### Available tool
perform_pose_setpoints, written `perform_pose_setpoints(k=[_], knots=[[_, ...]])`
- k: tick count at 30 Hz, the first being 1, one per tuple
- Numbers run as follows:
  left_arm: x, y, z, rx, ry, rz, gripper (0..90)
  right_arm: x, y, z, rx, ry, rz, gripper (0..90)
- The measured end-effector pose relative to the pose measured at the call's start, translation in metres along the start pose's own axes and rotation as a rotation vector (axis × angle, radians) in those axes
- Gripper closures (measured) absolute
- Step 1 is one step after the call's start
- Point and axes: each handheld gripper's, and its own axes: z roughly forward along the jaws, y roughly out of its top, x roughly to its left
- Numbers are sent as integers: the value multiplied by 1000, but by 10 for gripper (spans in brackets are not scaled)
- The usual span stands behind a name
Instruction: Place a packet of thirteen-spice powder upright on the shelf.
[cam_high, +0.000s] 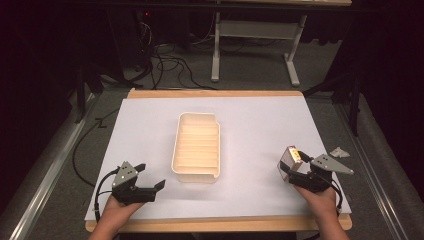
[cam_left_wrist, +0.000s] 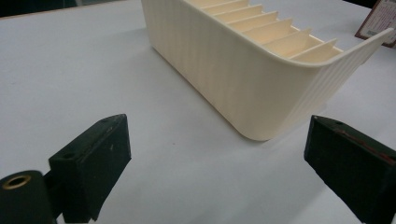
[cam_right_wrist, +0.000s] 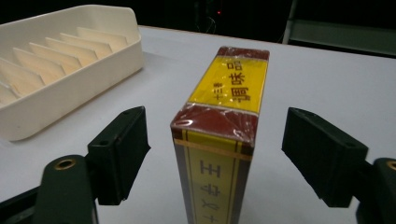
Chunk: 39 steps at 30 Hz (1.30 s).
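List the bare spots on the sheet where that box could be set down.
Free: the white sheet left of the cream tray, the strip beyond the tray's far end, and the stretch between tray and box. Crowded: near corners, at the left claw and right claw.

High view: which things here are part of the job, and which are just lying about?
Likely in play:
- cream slotted tray, mid-table
- yellow and maroon box, standing between the open right gripper jaws, not yet clamped
- left gripper, open, near the tray

Lying about:
- crumpled white scrap beyond the table's right edge
- cables on the floor
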Motion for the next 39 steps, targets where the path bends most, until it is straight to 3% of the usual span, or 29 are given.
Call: perform_pose_setpoints(k=[6,25,39], knots=[[0,0,0,-2,0,-6,79,3,-3,5,30,2,0,311],[-1,-1,0,1,0,-2,83,0,-1,-3,21,-40,41,622],[-1,-1,0,2,0,-1,84,-4,2,-6,30,-50,46,682]])
